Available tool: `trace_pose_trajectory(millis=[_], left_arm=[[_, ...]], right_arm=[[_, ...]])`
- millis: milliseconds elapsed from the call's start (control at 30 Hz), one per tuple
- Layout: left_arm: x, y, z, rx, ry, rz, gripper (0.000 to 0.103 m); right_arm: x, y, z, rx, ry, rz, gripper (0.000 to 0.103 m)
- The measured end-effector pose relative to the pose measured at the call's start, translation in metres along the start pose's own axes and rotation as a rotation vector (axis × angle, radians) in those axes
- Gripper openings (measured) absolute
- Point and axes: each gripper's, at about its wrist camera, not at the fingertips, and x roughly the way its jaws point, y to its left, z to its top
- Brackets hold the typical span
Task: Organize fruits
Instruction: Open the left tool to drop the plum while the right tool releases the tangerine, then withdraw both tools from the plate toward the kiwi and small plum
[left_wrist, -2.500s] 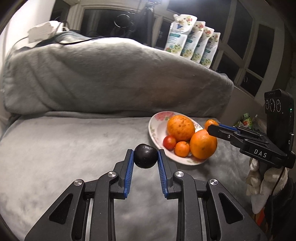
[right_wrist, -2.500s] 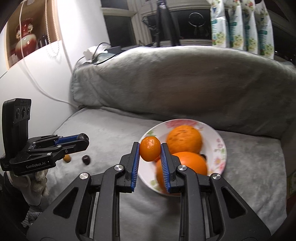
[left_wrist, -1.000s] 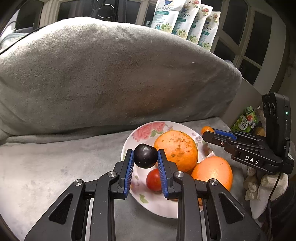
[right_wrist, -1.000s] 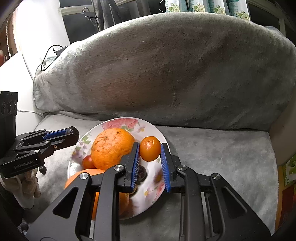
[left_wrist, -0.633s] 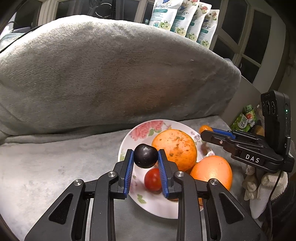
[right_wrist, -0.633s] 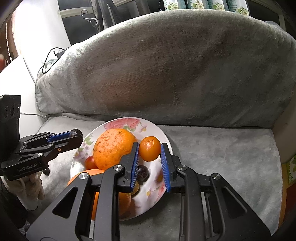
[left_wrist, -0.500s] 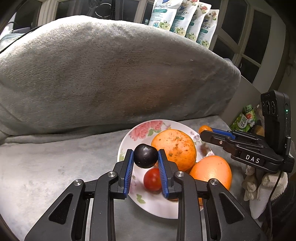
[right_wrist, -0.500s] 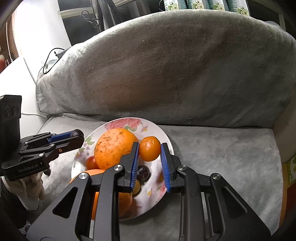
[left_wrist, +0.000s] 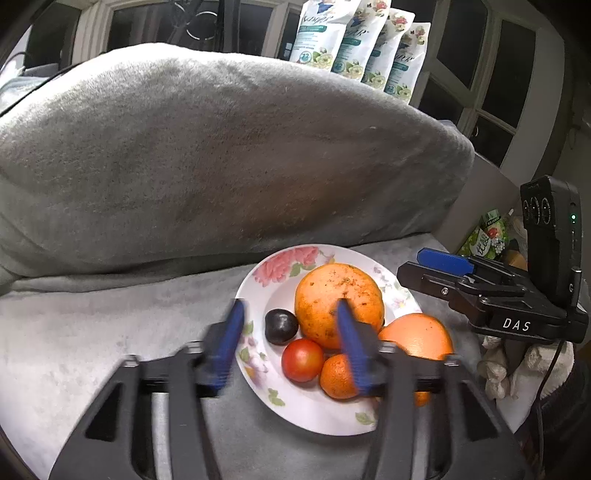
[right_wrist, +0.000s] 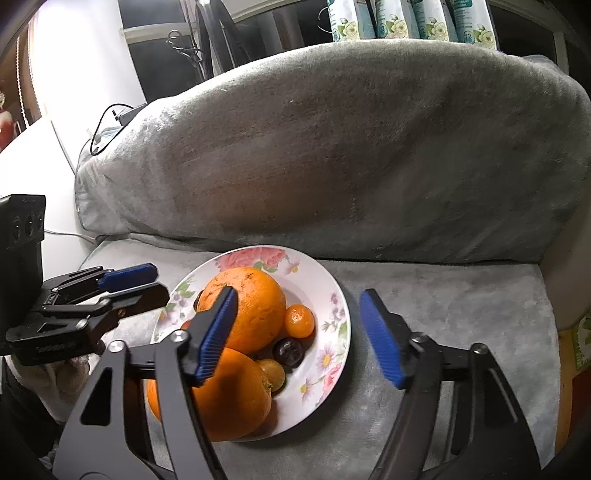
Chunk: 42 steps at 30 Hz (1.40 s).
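Note:
A flowered white plate (left_wrist: 314, 406) (right_wrist: 332, 291) lies on the grey blanket with two big oranges (left_wrist: 338, 304) (right_wrist: 229, 395), a tomato (left_wrist: 302, 360) and small mandarins. My left gripper (left_wrist: 290, 332) hovers over the plate's left side, its jaws opening and blurred. The dark plum (left_wrist: 281, 326) lies loose on the plate below them. My right gripper (right_wrist: 298, 295) hangs over the plate's right side, jaws opening wide. The small mandarin (right_wrist: 299, 320) rests free against the big orange (right_wrist: 245, 310), beside a dark plum (right_wrist: 288, 350). Each gripper shows in the other's view (left_wrist: 412, 265) (right_wrist: 157, 281).
A tall cushion under the grey blanket (left_wrist: 221, 166) rises right behind the plate. Printed pouches (left_wrist: 354, 48) stand on the window ledge. A cable and charger (right_wrist: 118, 118) lie at the cushion's left end. A gloved hand (left_wrist: 517, 365) holds the right gripper.
Both grippers have gone from shut to open. The plum has dropped from the left jaws onto the plate, and the small mandarin has dropped from the right jaws beside the big orange.

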Motion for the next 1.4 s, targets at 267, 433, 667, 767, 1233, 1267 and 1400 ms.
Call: trace_pose_trajectory(millis=[267,433,667,767,1233,1267,1400], left_arm=[[-0.003,-0.002,0.0,0.001,-0.005,0.006,0.078],[-0.003,-0.004,0.0,0.008,-0.001,0.017,0.08],[-0.005,-0.008,0.0,0.013,0.006,0.029,0.08],[-0.007,-0.011,0.001,0.017,0.002,0.03,0.08],[-0.028,-0.018,-0.002,0.03,-0.023,0.036,0.08],[-0.03,-0.018,-0.002,0.03,-0.026,0.035,0.08],[-0.041,-0.02,-0.002,0.035,-0.042,0.034,0.08]], right_arm=[[-0.003,-0.002,0.003,0.011,-0.013,-0.027,0.09],[-0.006,-0.005,0.004,0.032,-0.02,-0.03,0.096],[-0.008,-0.006,0.006,0.054,-0.02,-0.028,0.1],[-0.01,-0.006,0.006,0.062,-0.021,-0.023,0.1],[-0.027,0.006,0.007,0.053,-0.059,-0.04,0.1],[-0.029,0.007,0.006,0.054,-0.062,-0.04,0.1],[-0.038,0.011,0.006,0.052,-0.075,-0.042,0.1]])
